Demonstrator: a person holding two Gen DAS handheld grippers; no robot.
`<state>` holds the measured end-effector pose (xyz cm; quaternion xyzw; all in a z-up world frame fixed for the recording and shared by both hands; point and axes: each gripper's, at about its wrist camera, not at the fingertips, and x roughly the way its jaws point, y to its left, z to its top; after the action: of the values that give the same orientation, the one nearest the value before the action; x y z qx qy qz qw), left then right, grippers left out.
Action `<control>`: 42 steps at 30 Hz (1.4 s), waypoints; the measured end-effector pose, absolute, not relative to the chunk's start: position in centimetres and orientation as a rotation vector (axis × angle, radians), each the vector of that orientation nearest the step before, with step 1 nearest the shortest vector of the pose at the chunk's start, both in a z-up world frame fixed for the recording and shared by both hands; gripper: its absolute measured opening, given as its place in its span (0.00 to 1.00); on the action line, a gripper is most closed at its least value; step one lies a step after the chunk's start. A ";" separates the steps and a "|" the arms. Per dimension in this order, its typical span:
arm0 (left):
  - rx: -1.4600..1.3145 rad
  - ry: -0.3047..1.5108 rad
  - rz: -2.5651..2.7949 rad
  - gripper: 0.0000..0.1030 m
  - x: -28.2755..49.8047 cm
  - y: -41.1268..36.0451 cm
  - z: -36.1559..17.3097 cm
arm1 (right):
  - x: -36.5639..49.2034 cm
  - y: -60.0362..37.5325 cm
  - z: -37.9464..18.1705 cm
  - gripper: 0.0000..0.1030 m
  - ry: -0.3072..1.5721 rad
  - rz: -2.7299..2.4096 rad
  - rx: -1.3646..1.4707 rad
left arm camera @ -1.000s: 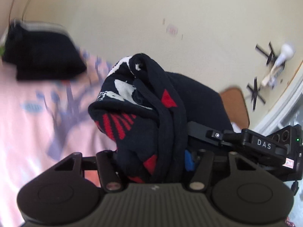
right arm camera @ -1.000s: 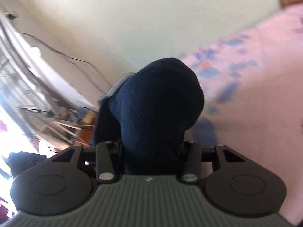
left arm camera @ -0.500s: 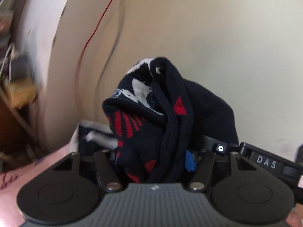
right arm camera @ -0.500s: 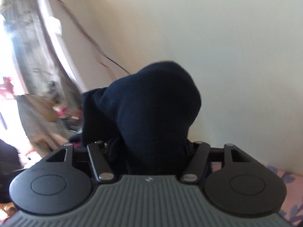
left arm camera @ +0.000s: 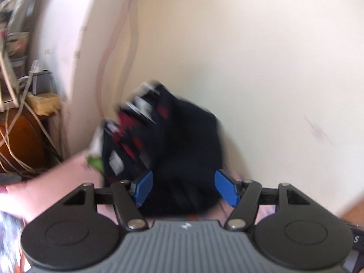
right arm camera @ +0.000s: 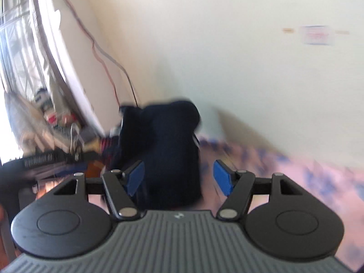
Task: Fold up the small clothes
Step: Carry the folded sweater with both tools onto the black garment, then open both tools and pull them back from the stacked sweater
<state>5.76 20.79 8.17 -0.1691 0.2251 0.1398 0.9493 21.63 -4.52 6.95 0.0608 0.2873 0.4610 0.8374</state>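
A dark navy garment with red and white patterns [left arm camera: 159, 145] lies bunched on the pink bedsheet [left arm camera: 56, 177] against the cream wall; it is motion-blurred. My left gripper [left arm camera: 185, 188] is open, its blue pads [left arm camera: 143, 187] on either side of the garment's near end. In the right wrist view the same navy garment [right arm camera: 168, 150] sits between my open right gripper's [right arm camera: 179, 179] blue pads [right arm camera: 221, 179], not clamped.
A cream wall [left arm camera: 250, 56] stands right behind the garment. Cables [left arm camera: 18, 118] and a wooden stand [left arm camera: 20, 141] are at the left beyond the bed edge. A window with clutter [right arm camera: 25, 91] is at the left. Pink floral sheet [right arm camera: 307, 177] spreads to the right.
Both grippers were shut on the garment and carrying it; now both have opened and the garment has dropped onto the sheet by the wall.
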 end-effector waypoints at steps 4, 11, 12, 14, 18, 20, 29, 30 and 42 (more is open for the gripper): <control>-0.248 0.540 0.180 0.60 3.1 12.2 5.2 | 17.2 -12.4 5.0 0.68 0.658 0.862 0.136; -0.136 0.642 0.035 0.63 1.0 1.2 1.6 | 10.1 -23.7 2.3 0.69 0.671 0.620 0.229; -0.111 0.641 0.029 0.63 0.6 0.0 1.5 | 9.4 -24.4 2.2 0.69 0.657 0.599 0.229; -0.066 0.638 0.017 0.63 0.0 -1.5 1.0 | 7.8 -26.2 1.9 0.74 0.623 0.557 0.215; -0.038 0.655 0.004 0.63 -0.4 -3.1 0.7 | 6.4 -28.1 0.9 0.76 0.609 0.505 0.234; -0.029 0.656 0.011 0.69 -0.3 -3.4 0.5 | 6.3 -28.7 0.7 0.76 0.612 0.485 0.254; -0.020 0.655 0.016 0.74 0.5 -4.2 0.1 | 5.8 -29.9 0.7 0.81 0.548 0.426 0.306; -0.014 0.653 0.011 0.75 0.6 -4.4 0.1 | 5.8 -29.9 0.7 0.81 0.543 0.420 0.308; -0.092 0.597 0.234 0.80 -2.4 2.6 0.3 | 8.0 -23.2 1.9 0.81 0.586 0.634 0.202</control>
<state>-2.36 2.60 0.31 -0.0451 0.2935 0.1148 0.9480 8.02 -23.23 1.86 0.0976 0.2836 0.3065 0.9034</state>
